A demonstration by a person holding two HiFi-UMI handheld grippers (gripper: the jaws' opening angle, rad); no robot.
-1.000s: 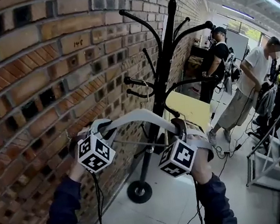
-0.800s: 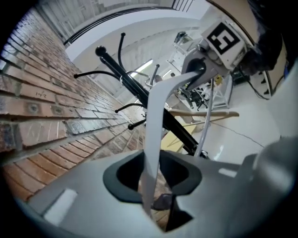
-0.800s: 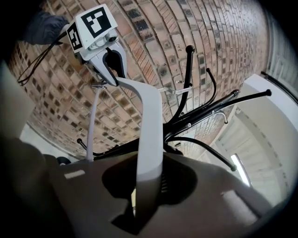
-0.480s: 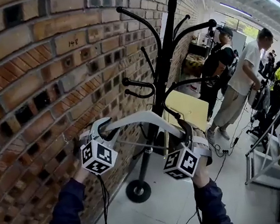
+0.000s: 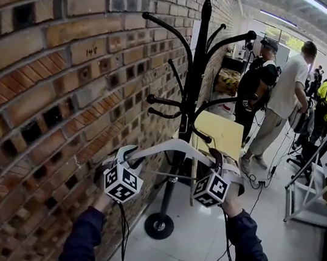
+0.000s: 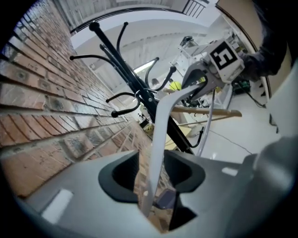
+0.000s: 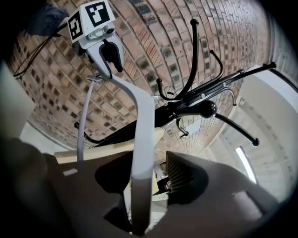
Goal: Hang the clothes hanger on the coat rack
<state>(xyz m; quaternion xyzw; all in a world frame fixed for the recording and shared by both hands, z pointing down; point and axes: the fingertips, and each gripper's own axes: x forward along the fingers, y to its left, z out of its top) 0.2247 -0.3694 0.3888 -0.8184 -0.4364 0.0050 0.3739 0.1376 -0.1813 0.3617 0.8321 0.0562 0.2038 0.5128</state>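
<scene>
White plastic hanger (image 5: pixel 166 148) with its hook at the black coat rack (image 5: pixel 194 73), my left gripper (image 5: pixel 129 155) easing closed, my right gripper (image 5: pixel 216 156) opening, neither pinching the hanger's arms.

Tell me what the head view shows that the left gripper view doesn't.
Head view only: the coat rack's round base on the floor and the marker cube on the left gripper. Left gripper view only: that gripper's jaws from inside, closing, the hanger's end between them, pads off it. Both: coat rack, white hanger, brick wall.
</scene>
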